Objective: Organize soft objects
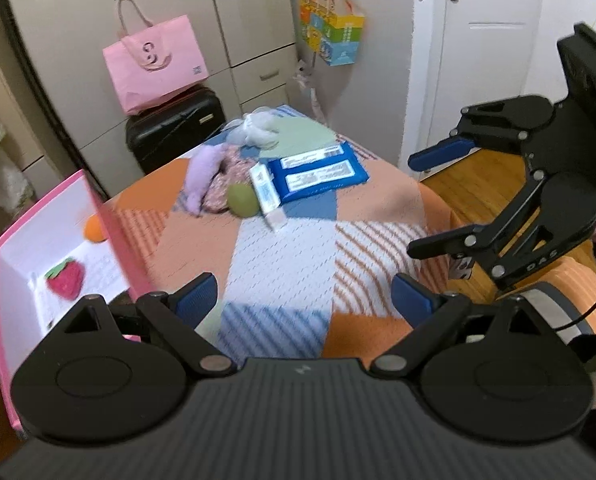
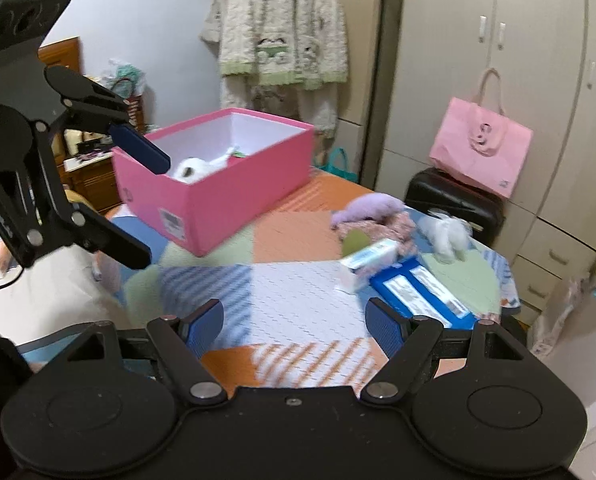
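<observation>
- Left gripper (image 1: 304,300): fingers wide, nothing btwn, over patchwork surface (image 1: 281,248).
- Right gripper (image 2: 295,322): fingers wide, empty too.
- Pink box (image 2: 217,196) at surface's edge; strawberry plush (image 1: 65,279) + white plush (image 2: 191,169) inside.
- Purple plush (image 1: 201,174), green ball (image 1: 242,199), blue packs (image 1: 318,172) clustered nr far edge.

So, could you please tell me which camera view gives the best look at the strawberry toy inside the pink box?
The left wrist view: it looks down into the pink box, so the strawberry toy lies plainly on its white floor. The right wrist view shows the box from the side; its wall hides the strawberry.
</observation>
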